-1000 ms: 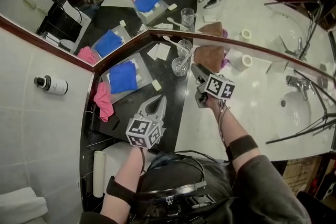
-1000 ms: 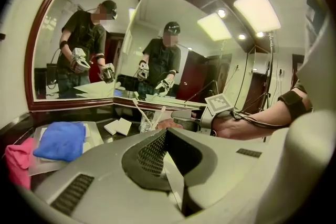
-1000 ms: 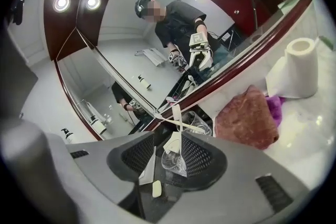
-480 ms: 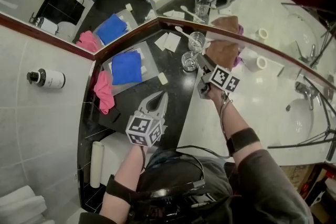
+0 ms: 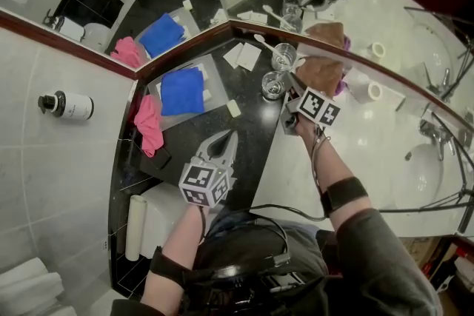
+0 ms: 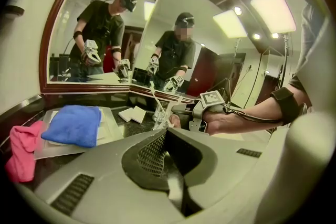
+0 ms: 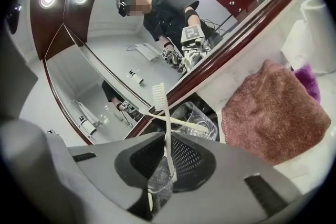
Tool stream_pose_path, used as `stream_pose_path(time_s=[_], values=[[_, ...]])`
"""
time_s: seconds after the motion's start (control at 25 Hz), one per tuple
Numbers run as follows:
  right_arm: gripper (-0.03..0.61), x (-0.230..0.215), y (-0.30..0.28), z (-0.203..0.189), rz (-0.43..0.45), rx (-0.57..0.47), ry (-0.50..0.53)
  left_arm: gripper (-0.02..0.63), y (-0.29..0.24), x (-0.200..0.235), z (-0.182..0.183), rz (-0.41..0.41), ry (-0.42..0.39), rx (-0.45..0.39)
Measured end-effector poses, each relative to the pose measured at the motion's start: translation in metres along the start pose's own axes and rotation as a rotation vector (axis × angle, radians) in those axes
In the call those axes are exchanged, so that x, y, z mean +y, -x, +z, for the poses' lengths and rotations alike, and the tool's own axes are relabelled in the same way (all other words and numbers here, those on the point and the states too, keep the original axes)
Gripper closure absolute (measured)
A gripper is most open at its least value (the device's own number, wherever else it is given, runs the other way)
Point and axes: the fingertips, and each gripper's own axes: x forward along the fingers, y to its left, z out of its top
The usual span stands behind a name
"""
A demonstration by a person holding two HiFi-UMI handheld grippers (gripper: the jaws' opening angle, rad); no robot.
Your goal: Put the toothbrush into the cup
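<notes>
Left end of the bench [image 5: 248,126]: pink cloth [image 5: 148,131] and blue cloth [image 5: 182,91], both well apart from the action. The left gripper [image 5: 224,140] hangs over the dark bench mid-front, jaws closed on nothing.

Near cup [image 5: 272,86] and far cup [image 5: 284,55] stand at the back edge, just under the mirror corner. The far cup already has a second toothbrush [image 7: 184,123] lying slanted in it.

The right gripper [image 7: 166,139] is just beside the near cup. Its jaws have just been closing and now pinch the toothbrush [image 7: 164,118] by the lower handle. The brown towel [image 5: 322,70] sits just to its right on the white counter.

Risks, as we judge them:
- The handle is thin and smooth and pinched at one spot, so it may pivot or slide in the pads.
- The near cup is light glass right at the jaw tips, so a nudge could tip or skate it.
- The slanted second toothbrush crosses right behind the held one and could snag it.
- We can't tell whether the held brush's tail is already inside the near cup. The glass shows through the jaw gap below it.

The toothbrush's long axis is near upright, leaning slightly. Its bristle head [image 7: 158,95] is up and its tail points down toward the near cup.
</notes>
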Motion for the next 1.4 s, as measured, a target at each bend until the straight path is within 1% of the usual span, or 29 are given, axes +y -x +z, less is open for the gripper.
stream_pose_path(time_s=[0.52, 0.76, 0.96, 1.24, 1.4], values=[[0.523, 0.018, 0.01, 0.02, 0.046, -0.013, 0.019, 0.614, 0.006, 0.002, -0.002, 0.014, 0.01, -0.02], [0.523, 0.031, 0.028, 0.037, 0.059, -0.033, 0.046, 0.614, 0.009, -0.007, 0.002, 0.003, 0.01, -0.044], [0.523, 0.045, 0.047, 0.048, 0.083, -0.055, 0.05, 0.614, 0.012, -0.015, 0.004, -0.003, 0.004, -0.063], [0.523, 0.072, 0.081, 0.046, 0.132, -0.048, 0.047, 0.614, 0.022, -0.02, 0.007, 0.002, 0.0, -0.09], [0.523, 0.085, 0.102, 0.032, 0.157, -0.012, 0.055, 0.614, 0.027, -0.019, 0.007, 0.007, 0.009, -0.103]])
